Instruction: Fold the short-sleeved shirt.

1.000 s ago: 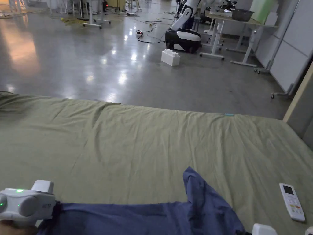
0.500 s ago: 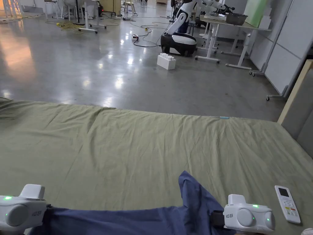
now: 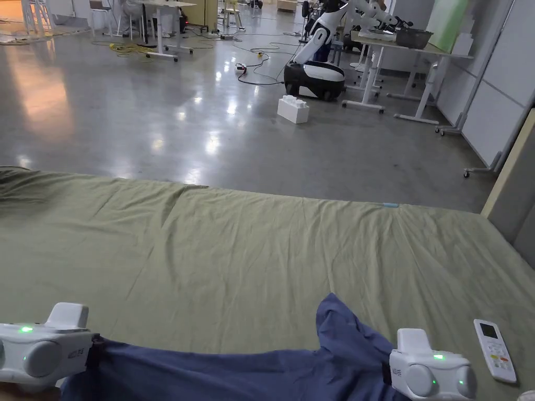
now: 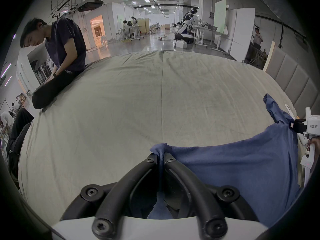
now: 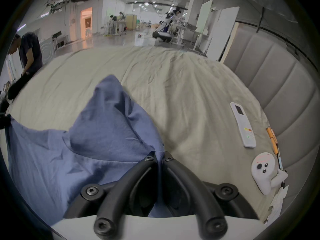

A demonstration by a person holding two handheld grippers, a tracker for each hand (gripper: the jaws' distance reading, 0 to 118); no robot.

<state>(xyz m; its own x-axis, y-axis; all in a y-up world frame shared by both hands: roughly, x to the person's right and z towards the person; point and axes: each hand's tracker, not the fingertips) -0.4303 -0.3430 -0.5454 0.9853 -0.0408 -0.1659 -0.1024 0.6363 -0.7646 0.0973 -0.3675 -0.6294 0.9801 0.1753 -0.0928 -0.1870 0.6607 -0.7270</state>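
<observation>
Bed with an olive-green sheet, creased, spans the head view from edge to edge; grey padded headboard along its right side in the right claw view; polished floor beyond the far edge.

Blue short-sleeved shirt lies at the near edge of the bed, stretched between the two claws; its top edge sags a little between them; one flap, sleeve or corner I cannot tell, stands up in a peak just left of the right claw; fabric wrinkled, lower part out of sight below the frame.

Person in dark clothes sits on the far left corner of the bed, bent forward; well apart from the shirt.

White-and-black robot base on the floor beyond the bed; white block just in front of it; benches on castors near it, at the right wall.

Left claw at the lower left of the head view; jaws pressed together on a bunched edge of the shirt, cloth pinched between the tips and running down between the jaws.

Right claw at the lower right; jaws likewise closed on the shirt's edge at the base of the raised flap; green lights lit on both housings.

White remote flat on the sheet, right of the right claw, apart from the shirt; white ghost-shaped soft toy against the headboard, nearer than the remote; orange pen beside it.
</observation>
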